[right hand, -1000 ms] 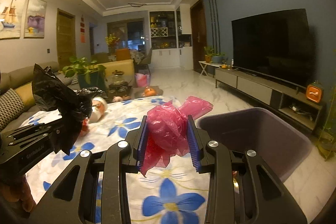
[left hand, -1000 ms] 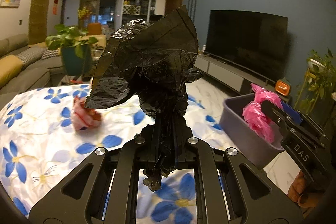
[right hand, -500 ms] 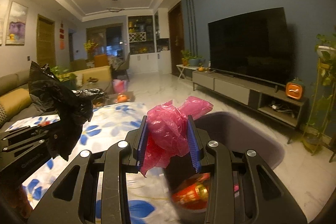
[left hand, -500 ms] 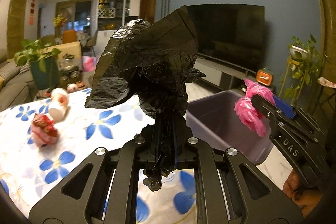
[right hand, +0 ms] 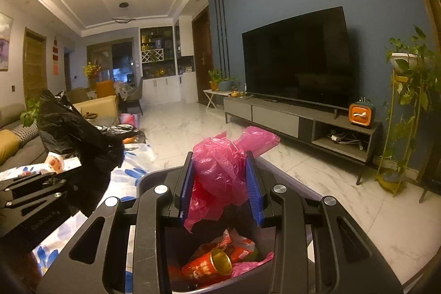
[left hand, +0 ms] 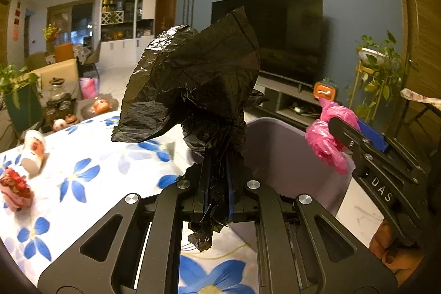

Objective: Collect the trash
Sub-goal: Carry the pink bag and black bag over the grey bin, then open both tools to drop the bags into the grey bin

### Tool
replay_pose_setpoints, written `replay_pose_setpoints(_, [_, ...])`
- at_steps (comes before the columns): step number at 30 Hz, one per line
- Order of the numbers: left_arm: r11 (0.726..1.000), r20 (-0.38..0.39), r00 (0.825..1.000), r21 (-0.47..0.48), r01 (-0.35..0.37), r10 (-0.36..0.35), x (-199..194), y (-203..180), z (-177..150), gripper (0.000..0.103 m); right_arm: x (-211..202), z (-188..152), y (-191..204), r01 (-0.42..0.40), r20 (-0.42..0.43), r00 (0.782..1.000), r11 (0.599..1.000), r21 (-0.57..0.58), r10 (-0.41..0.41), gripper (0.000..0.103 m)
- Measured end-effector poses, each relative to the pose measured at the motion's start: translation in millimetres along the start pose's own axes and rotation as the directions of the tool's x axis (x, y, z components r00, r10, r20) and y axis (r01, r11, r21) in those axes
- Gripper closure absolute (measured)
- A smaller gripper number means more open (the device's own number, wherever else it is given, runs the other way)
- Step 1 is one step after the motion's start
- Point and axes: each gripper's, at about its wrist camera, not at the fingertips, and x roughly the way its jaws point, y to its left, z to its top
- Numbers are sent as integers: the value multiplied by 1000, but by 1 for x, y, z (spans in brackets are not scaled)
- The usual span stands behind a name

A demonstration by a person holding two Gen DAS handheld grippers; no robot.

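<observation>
1. Nearest the right wrist camera: right gripper (right hand: 219,183), blue pads clamped on a crumpled pink bag (right hand: 223,170), held above the grey bin (left hand: 286,156).
2. Down inside the bin: a red can (right hand: 206,266) among wrappers.
3. Beside it: left gripper (left hand: 217,192), nearly closed, pinching a black bag (left hand: 193,79) over the floral bench (left hand: 82,183) at the bin's rim.
4. Farther left on the bench: a red wrapper (left hand: 15,188) and a tipped cup (left hand: 33,153).

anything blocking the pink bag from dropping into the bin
Nothing visible does. The right gripper holds the pink plastic bag directly over the open grey bin, whose only contents are trash low inside, such as a red can. The left gripper with the black bag is off to the side.
</observation>
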Motion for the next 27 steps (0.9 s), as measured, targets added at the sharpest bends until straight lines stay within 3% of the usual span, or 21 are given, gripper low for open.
replay_pose_setpoints(27, [994, -70, 992, -16, 107, -108, 45, -19, -2, 94, 6, 0, -11, -4, 2, 1000, 1000, 24, 4, 66])
